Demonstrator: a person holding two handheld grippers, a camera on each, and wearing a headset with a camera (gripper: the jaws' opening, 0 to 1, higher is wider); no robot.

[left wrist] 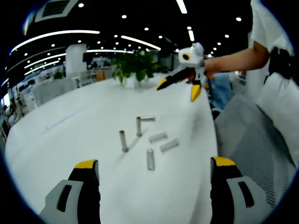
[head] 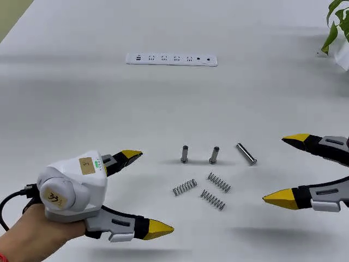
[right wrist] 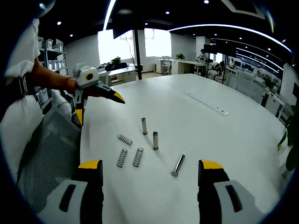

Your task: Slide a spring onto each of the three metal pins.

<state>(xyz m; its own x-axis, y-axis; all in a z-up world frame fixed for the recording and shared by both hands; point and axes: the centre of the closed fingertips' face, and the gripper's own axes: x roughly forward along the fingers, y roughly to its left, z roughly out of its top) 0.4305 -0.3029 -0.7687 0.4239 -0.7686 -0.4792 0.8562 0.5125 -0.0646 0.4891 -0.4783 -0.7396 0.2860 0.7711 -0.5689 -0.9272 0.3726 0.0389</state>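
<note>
Left gripper (head: 154, 191) and right gripper (head: 274, 170), both spread open and empty, flank three springs (head: 185, 187); beyond them two pins (head: 185, 154) stand, one lies.

R gripper (head: 274, 170) body, plant (head: 336, 23): partly off-frame

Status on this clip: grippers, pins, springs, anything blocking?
Left gripper open, empty; right gripper open, empty. Three springs loose on table, none on a pin. Two pins upright, third pin lying flat. Power strip far back, out of the way.
</note>
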